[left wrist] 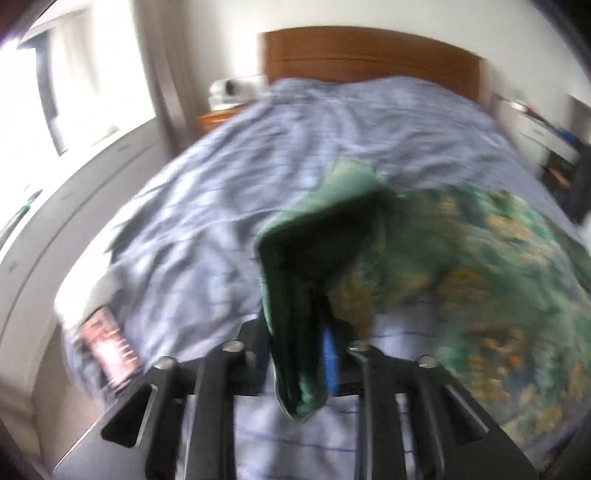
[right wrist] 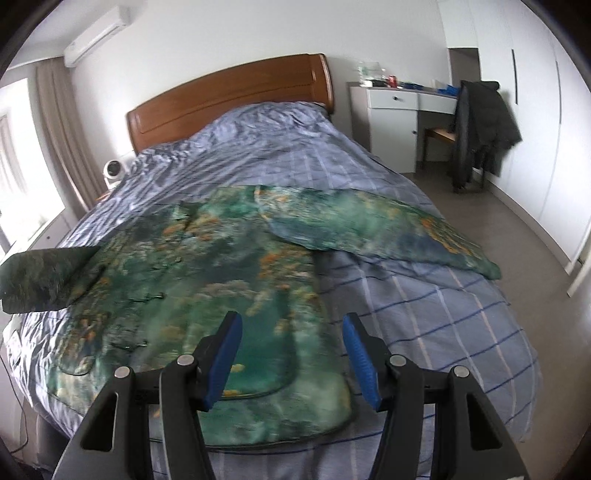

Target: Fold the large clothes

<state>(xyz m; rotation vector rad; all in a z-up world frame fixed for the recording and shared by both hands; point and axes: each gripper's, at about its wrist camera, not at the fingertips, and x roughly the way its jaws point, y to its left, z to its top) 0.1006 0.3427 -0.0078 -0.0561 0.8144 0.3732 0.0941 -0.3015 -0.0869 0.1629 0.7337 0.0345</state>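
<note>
Sleeve (left wrist: 306,280) between left gripper (left wrist: 299,354) fingers.

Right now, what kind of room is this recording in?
A bedroom, most likely in a home: a bed with a wooden headboard, a white desk beside it with a dark coat hung over its chair, and a wall air conditioner.

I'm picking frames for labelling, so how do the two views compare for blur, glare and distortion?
Left wrist view: heavy motion smear over the bedspread and the green garment; the window is blown out white. Right wrist view: much sharper, with the garment only slightly soft and the headboard crisp. Both views bend straight lines and darken at the corners.
</note>
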